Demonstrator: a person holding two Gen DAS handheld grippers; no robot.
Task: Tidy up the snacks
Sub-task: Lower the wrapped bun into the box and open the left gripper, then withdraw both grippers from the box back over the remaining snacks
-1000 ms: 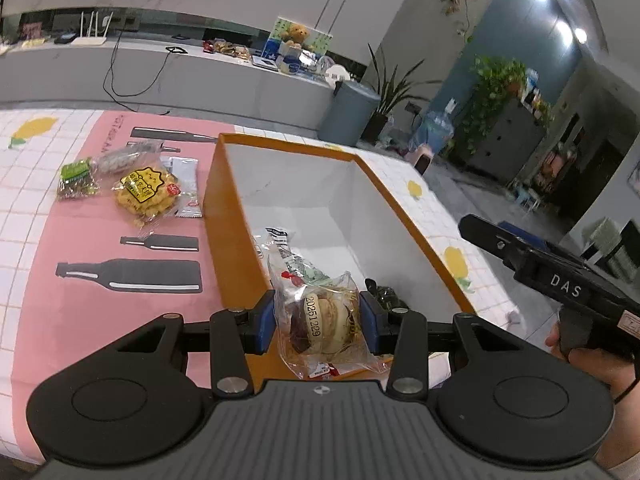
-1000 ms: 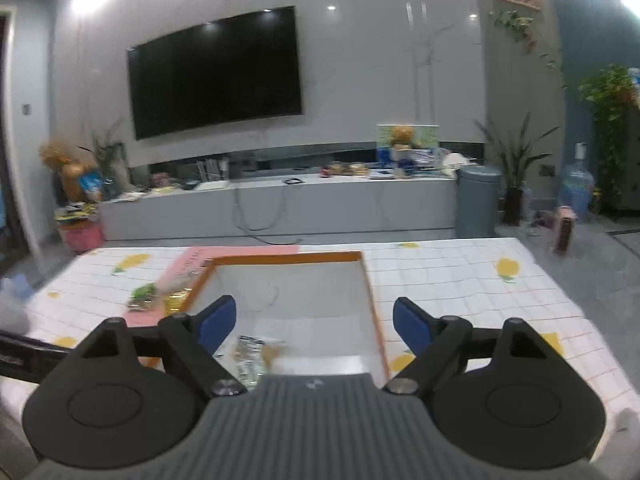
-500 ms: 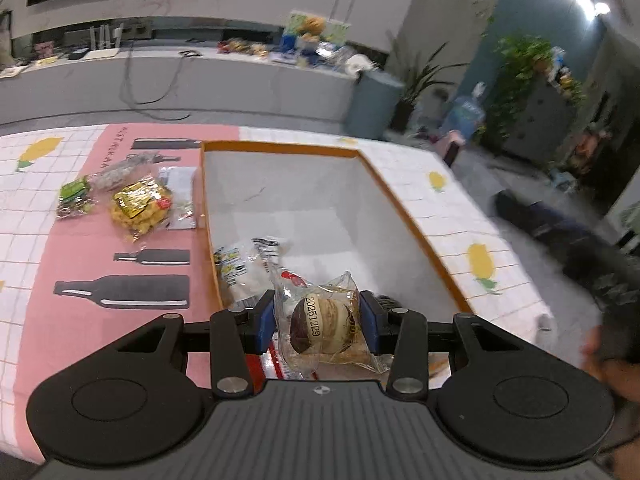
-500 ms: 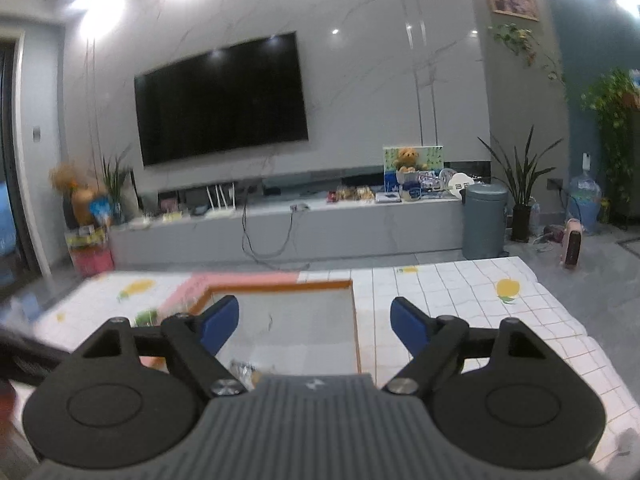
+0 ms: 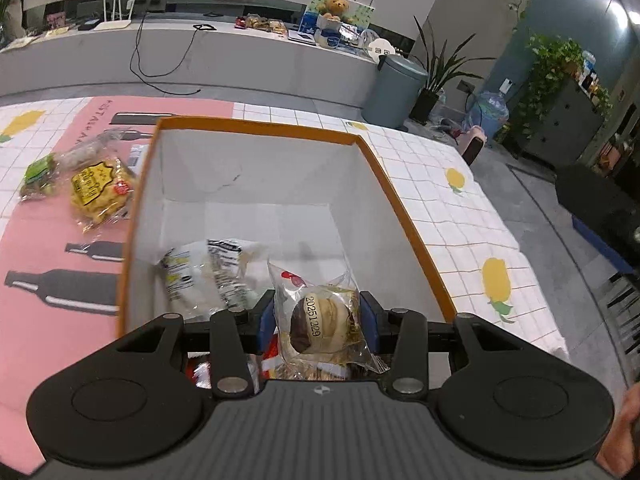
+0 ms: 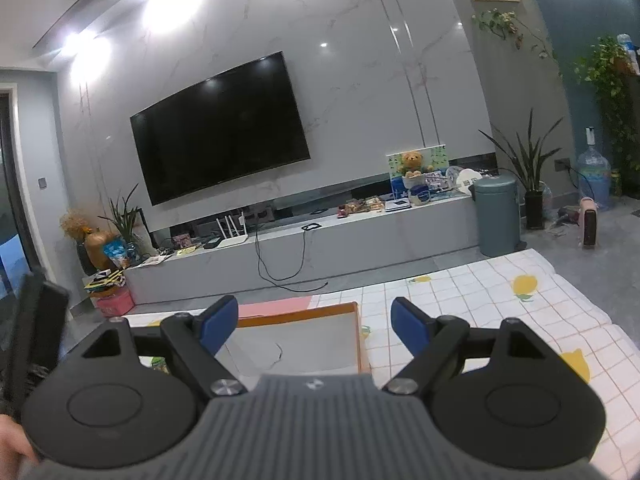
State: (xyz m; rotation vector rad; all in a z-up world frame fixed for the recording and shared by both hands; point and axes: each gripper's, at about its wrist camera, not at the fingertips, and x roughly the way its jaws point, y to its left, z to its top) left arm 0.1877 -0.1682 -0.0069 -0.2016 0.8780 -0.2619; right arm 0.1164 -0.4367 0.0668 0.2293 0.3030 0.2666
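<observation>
My left gripper (image 5: pixel 318 318) is shut on a clear-wrapped pastry packet (image 5: pixel 324 320) stamped 20251229 and holds it over the near end of an orange-rimmed white box (image 5: pixel 256 130). A white snack packet (image 5: pixel 200 272) lies inside the box at the near left. A yellow snack bag (image 5: pixel 98 188) and a green packet (image 5: pixel 38 172) lie on the pink mat (image 5: pixel 48 240) left of the box. My right gripper (image 6: pixel 314 326) is open and empty, raised above the table, with the box's far end (image 6: pixel 304 344) below it.
The table has a white grid cloth with yellow lemons (image 5: pixel 456 208). A red-wrapped item (image 5: pixel 272 360) shows under the left gripper. A grey TV bench (image 6: pixel 320 240), a bin (image 6: pixel 498 216) and plants stand beyond the table. A dark shape (image 6: pixel 28 340) is at the right view's left edge.
My left gripper has moved right over the box with the pastry packet still held. My right gripper has risen and tilted up, so less of the box shows.
</observation>
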